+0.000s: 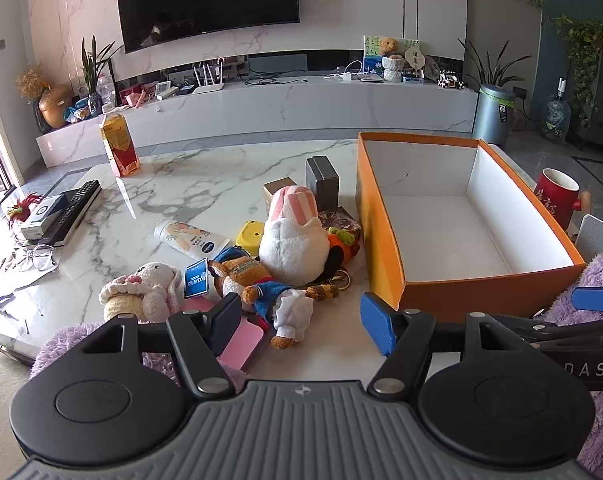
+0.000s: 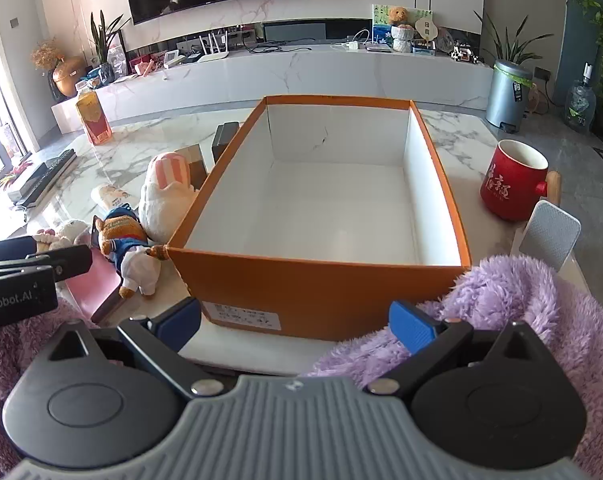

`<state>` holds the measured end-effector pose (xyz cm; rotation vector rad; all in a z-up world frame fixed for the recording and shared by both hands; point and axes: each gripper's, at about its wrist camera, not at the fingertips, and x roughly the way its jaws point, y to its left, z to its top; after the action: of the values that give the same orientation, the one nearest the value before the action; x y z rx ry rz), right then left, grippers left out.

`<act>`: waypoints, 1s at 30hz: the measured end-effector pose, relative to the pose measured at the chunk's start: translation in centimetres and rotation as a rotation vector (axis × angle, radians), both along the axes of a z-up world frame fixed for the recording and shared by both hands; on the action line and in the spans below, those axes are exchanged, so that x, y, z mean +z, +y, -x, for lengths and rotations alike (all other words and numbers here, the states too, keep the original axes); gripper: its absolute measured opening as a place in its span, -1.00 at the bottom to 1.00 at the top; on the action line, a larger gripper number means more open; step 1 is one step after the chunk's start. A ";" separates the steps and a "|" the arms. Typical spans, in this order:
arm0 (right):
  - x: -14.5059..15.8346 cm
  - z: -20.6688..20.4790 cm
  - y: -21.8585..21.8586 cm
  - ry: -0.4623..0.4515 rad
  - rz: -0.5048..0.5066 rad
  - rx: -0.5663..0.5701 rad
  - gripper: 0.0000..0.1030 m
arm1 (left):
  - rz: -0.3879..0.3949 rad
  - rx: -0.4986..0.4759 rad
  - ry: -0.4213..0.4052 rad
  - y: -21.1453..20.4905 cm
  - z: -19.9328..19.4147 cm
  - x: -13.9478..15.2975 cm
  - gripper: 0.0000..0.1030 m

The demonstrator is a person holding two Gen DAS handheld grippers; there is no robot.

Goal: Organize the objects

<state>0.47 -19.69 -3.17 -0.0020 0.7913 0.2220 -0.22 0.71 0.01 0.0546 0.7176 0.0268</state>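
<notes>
An open orange box (image 1: 489, 292) with a white, empty inside stands on the marble table; it fills the middle of the right wrist view (image 2: 317, 280). Left of it lies a heap: a white plush rabbit (image 1: 293, 240), a bear doll in blue (image 1: 257, 280), a small pink-and-cream doll (image 1: 141, 288), a white tube (image 1: 189, 238), a yellow toy (image 1: 253, 234), a pink case (image 1: 243, 342) and small boxes (image 1: 321, 180). My left gripper (image 1: 301, 324) is open and empty, just before the heap. My right gripper (image 2: 297, 322) is open and empty before the box's near wall.
A red mug (image 2: 513, 180) stands right of the box. A juice carton (image 1: 119, 146) stands at the far left, remotes (image 1: 73, 210) and glasses (image 1: 41, 256) at the left edge. Purple fluffy cloth (image 2: 521, 308) lies along the near table edge.
</notes>
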 end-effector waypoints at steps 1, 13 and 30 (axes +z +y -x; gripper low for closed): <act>0.0 0.0 0.0 0.001 0.000 0.000 0.95 | -0.001 0.001 0.001 0.0 0.0 0.0 0.53; -0.3 0.1 0.1 0.022 -0.006 -0.004 0.95 | 0.012 -0.002 0.027 0.2 0.0 -0.2 0.53; -0.3 0.1 0.0 0.022 -0.011 -0.010 0.95 | -0.002 -0.018 0.030 -0.1 0.1 -0.4 0.52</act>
<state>0.41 -19.67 -3.49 0.0146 0.8121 0.2177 -0.33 0.62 -0.44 0.0632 0.7472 0.0092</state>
